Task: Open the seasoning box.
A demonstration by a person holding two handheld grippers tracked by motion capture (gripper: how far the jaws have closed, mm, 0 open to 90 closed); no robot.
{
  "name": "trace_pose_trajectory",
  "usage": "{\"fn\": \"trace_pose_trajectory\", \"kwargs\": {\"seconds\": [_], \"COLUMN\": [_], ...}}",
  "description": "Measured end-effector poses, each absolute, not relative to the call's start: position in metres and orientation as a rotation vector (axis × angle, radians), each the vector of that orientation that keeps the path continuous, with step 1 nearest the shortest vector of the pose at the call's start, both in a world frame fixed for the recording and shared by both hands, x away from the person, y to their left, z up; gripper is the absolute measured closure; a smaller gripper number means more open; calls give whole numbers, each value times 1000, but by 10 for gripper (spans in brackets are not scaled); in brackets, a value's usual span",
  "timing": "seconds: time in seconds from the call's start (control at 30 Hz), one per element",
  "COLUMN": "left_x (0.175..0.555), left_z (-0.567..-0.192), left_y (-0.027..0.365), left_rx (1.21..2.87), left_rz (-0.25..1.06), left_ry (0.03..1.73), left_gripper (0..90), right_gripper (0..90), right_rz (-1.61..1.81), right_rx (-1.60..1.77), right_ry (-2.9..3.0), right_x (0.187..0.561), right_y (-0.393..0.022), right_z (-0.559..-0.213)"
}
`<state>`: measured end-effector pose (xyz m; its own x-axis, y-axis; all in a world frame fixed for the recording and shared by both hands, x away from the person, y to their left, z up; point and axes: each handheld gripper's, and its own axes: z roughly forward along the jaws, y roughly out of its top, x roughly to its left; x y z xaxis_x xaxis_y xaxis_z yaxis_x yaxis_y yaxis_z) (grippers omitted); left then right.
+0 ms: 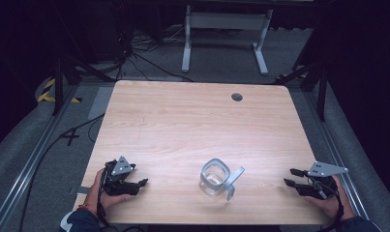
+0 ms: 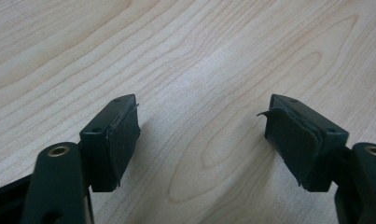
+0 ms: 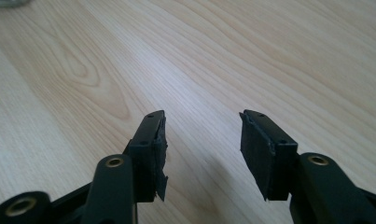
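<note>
Glass jug point(image 1: 215, 177), clear and squarish with rounded corners, stands upright on the counter point(image 1: 192, 125) between the two tongs, nearer the right tongs' side of the middle. Its grey handle point(image 1: 234, 180) sticks out toward the right tongs and slightly toward the person, so handle and body together run roughly along the line joining the tongs. Whether anything is inside the jug is hard to make out. Left tongs point(image 1: 143, 182) lie low at the near edge, well apart from the jug, jaws spread wide over bare wood in the left gripper view point(image 2: 202, 126). Right tongs point(image 1: 290, 177) point toward the jug, jaws likewise apart point(image 3: 202, 140). Both hands are cut off by the lower edge.
</note>
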<state>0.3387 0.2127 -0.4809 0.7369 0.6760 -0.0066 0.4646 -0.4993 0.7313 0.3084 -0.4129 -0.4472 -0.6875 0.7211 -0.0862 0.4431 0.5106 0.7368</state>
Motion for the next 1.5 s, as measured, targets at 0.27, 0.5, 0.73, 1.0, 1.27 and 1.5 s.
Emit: {"fn": "trace_pose_trajectory", "kwargs": {"seconds": [0.27,0.5,0.73,1.0,1.27,1.5], "left_x": [338,338,338,338,339,339], "left_z": [-481,-481,-481,-481,-481,-481], "left_y": [212,212,212,212,213,212], "left_rx": [2186,2186,2182,2182,2190,2179], "left_rz": [355,356,356,358,371,364], "left_ry": [871,875,883,884,876,893], "left_gripper": [242,239,235,232,231,230], "right_gripper": [390,334,331,326,323,322], "right_rz": [1032,1038,1035,1034,1034,1036], "right_rx": [1092,1088,1090,1094,1087,1088], "right_ry": [2335,2311,2310,2309,2313,2315], "right_x": [306,303,303,303,304,304], "right_y": [-430,-432,-431,-431,-430,-430], "right_z": [-462,-466,-466,-466,-467,-466]}}
